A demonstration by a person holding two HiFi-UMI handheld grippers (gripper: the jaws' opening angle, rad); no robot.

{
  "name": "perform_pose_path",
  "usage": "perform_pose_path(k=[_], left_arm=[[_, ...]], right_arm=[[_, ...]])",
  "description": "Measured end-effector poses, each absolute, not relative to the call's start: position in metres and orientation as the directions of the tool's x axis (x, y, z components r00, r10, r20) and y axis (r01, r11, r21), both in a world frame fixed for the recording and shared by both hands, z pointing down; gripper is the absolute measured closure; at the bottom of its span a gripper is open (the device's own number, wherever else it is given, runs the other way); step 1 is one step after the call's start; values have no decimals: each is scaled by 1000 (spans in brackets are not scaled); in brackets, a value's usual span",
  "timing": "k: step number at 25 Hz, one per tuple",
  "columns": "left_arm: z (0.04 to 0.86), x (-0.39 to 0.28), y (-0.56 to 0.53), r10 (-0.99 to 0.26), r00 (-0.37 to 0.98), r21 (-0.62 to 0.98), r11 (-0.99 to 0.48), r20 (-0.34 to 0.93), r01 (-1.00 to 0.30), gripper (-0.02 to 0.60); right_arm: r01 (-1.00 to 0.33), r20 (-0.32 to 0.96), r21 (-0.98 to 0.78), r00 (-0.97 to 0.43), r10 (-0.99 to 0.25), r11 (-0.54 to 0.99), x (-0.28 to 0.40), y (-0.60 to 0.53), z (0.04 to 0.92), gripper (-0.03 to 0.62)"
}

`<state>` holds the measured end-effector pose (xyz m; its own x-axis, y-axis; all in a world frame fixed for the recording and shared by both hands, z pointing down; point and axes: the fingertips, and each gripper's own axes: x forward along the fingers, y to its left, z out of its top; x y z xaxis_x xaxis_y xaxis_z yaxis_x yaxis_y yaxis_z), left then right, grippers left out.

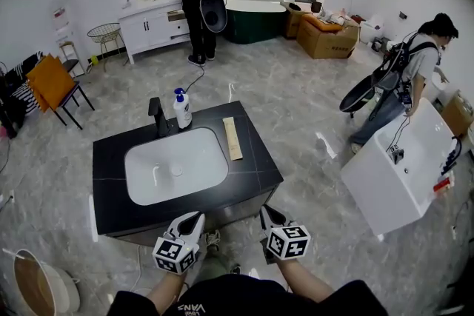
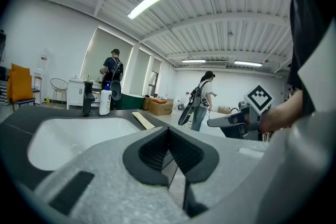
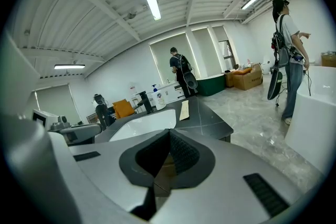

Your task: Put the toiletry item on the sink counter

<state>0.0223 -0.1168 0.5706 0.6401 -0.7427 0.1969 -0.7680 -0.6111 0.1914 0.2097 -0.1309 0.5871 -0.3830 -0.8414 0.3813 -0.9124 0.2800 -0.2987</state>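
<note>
one black sink counter (image 1: 255, 168) stands on grey, perhaps marble, floor (image 1: 296, 89).

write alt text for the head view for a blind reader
A black sink counter seen from above holds a white basin, a black faucet, a pump bottle beside it and a flat tan pack. The left gripper and right gripper, both shut and empty, hover at its near edge.

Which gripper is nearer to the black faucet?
Left. The left gripper hangs by the counter's front edge, across the basin from the faucet; the right gripper sits farther right.
</note>
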Motion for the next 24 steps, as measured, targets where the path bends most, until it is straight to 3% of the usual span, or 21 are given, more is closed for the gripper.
perform_pose_path(k=[24], left_arm=[[576, 33, -104, -733, 645, 188, -617, 215, -764, 574]], right_arm=[[-922, 396, -276, -366, -842, 271, 221, -121, 592, 595]])
